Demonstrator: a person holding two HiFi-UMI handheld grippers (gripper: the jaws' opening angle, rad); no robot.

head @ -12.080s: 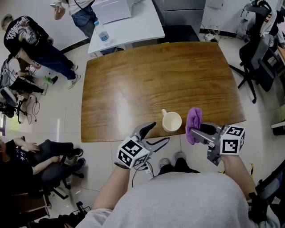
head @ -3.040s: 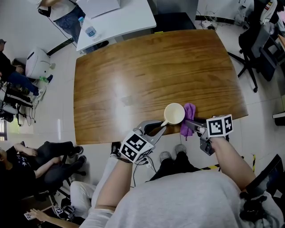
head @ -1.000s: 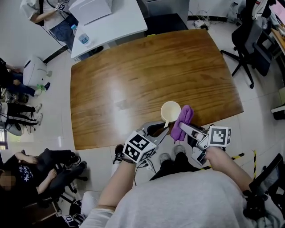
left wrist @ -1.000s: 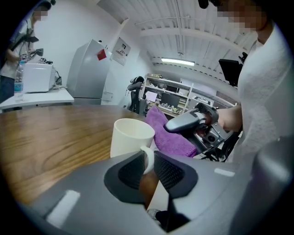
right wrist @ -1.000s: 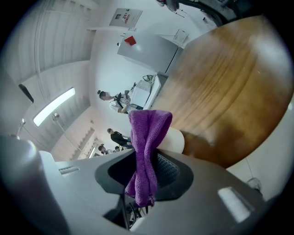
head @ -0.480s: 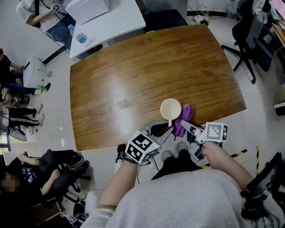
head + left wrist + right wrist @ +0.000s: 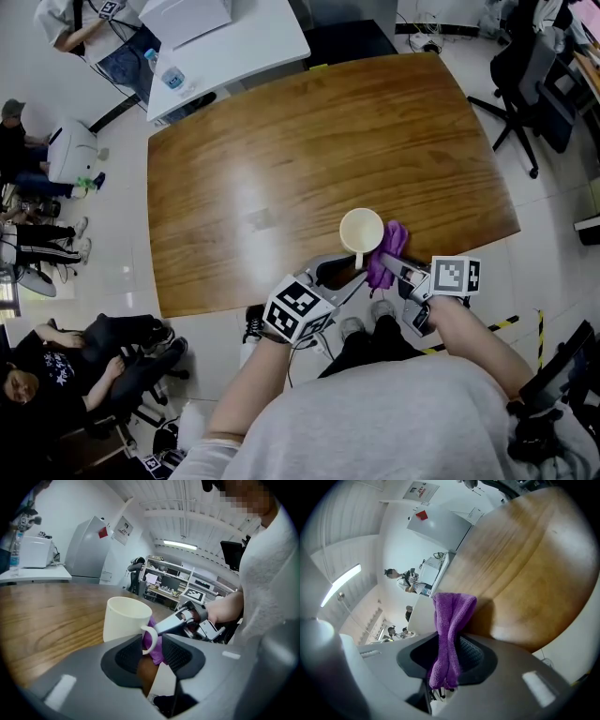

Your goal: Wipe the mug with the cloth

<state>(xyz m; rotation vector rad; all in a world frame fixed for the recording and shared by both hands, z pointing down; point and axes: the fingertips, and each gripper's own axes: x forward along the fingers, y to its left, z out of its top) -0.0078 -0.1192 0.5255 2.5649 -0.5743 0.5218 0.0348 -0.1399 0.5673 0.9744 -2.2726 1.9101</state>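
A cream mug (image 7: pixel 361 230) stands upright on the wooden table (image 7: pixel 281 169) near its front edge, handle toward me. My left gripper (image 7: pixel 342 272) reaches it from below. In the left gripper view the handle (image 7: pixel 149 639) sits between the jaws, which have just been opening; a gap shows at the right pad, so the gripper is open around it. My right gripper (image 7: pixel 389 262) is shut on a purple cloth (image 7: pixel 388 248), which hangs folded between the pads (image 7: pixel 449 630). The cloth lies against the mug's right side (image 7: pixel 154 645).
The table's front edge runs just under both grippers. A white table with a water bottle (image 7: pixel 172 77) stands at the back left. An office chair (image 7: pixel 534 56) is at the right. People sit on the floor side at the left (image 7: pixel 56 375).
The right gripper has come down with the cloth, closer to the table beside the mug. The left gripper and the mug have stayed where they were.
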